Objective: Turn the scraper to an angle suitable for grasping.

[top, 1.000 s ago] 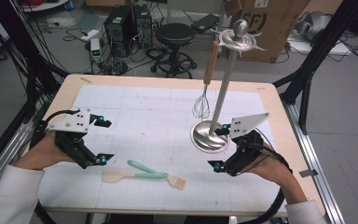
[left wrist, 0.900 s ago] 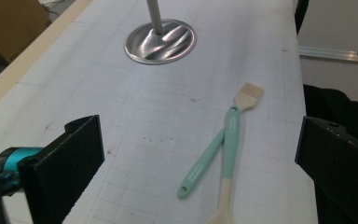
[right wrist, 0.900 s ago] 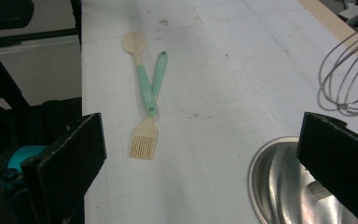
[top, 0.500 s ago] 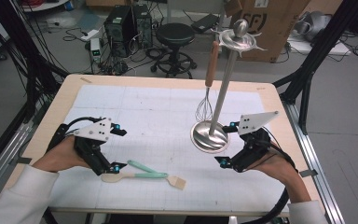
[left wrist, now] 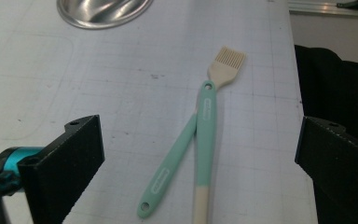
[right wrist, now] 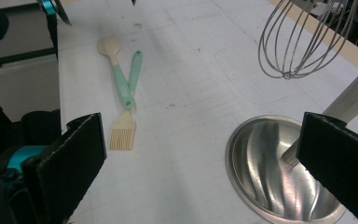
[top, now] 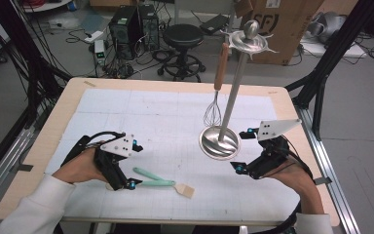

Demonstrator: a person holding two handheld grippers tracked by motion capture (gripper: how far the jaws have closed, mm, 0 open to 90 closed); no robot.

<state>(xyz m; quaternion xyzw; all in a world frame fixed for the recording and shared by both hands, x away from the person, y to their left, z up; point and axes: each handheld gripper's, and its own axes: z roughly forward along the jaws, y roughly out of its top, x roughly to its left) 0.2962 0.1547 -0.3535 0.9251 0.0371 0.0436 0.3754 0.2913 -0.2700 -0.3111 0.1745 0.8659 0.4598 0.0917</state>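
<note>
While left gripper (top: 126, 165) fingers stand released, lower straight over pastry brush (left wrist: 207, 126) at lower centre of frame, straddling only its mint handle, avoiding crossed spatula (left wrist: 170, 170) on counter (top: 141, 112); right gripper (top: 248, 151) likewise released.

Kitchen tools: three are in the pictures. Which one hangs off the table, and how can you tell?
The whisk. It hangs by its wooden handle from the metal stand, while the pastry brush and spatula lie flat, crossing.

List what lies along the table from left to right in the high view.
Left hand-held gripper → teal-handled utensils → brush head → round steel stand base → right hand-held gripper.
</note>
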